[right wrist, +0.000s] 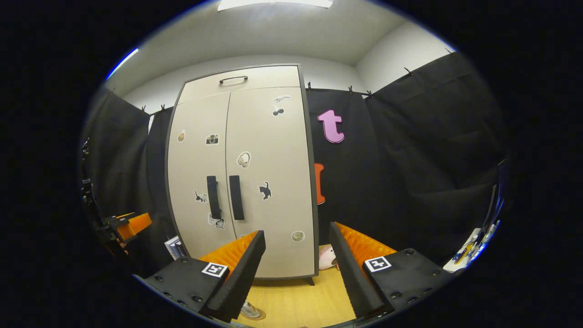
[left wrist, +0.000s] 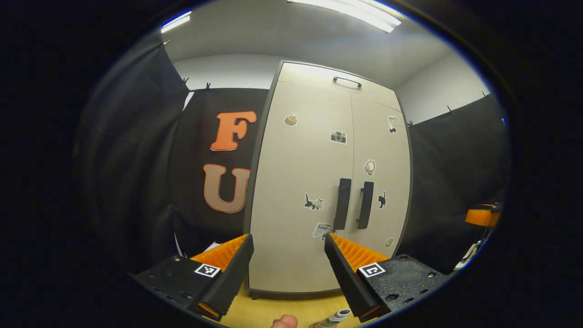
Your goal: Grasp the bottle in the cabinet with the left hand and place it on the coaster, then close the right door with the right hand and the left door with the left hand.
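The beige cabinet [left wrist: 296,182] [right wrist: 273,159] stands straight ahead with both doors shut and its two black handles [left wrist: 342,203] [right wrist: 236,197] side by side. A small bottle [left wrist: 334,317] [right wrist: 249,310] shows at the bottom edge on the wooden table; in the right gripper view it stands on a round brown coaster [right wrist: 258,314]. My left gripper [left wrist: 288,239] is open and holds nothing, facing the left door. Off to its side, my right gripper [right wrist: 297,230] is open too, with nothing between its fingers. Each gripper shows at the edge of the other's view [left wrist: 483,216] [right wrist: 130,225].
The yellow wooden tabletop [right wrist: 291,300] runs up to the cabinet's foot. A pink object [right wrist: 325,257] lies by the cabinet's right corner and a small box [right wrist: 174,247] by its left. A person's fingertip [left wrist: 284,321] shows at the bottom edge.
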`<state>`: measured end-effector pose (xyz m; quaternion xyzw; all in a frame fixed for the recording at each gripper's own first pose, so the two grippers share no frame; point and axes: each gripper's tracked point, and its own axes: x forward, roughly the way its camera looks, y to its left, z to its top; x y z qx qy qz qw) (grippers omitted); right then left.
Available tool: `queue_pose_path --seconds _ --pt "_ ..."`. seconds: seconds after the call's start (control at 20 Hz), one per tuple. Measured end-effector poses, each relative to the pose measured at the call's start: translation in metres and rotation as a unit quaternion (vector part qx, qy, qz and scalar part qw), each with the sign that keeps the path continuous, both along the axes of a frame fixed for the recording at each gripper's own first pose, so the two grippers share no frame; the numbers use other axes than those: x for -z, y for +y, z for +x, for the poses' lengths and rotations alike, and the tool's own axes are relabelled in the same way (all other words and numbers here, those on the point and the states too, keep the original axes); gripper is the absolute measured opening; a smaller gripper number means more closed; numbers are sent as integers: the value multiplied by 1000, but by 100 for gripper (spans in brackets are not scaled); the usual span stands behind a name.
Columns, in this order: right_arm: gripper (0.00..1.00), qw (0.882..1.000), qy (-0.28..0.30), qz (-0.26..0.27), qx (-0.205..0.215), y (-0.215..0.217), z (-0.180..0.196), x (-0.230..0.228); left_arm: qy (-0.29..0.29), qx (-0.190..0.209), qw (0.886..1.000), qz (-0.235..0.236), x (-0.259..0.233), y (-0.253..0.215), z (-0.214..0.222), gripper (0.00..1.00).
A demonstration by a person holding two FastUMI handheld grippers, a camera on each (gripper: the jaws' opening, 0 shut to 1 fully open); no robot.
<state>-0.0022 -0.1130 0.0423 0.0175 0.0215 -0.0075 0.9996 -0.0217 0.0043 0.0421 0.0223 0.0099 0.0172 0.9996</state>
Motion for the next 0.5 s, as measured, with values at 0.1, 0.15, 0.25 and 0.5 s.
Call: queue_pose_path --seconds 0.1,0.15,0.25,0.5 --pt "94 1000 0 6 -2 3 1 0 6 1 1000 -9 2 1 -8 95" --pt "94 1000 -1 8 -4 6 2 0 7 2 1000 -14 2 0 -11 95" --pt "94 1000 -1 10 -6 8 1 1 8 5 1000 -16 2 -2 -13 95" --pt "94 1000 2 8 -7 9 1 3 10 17 1000 -14 2 -12 -9 95"
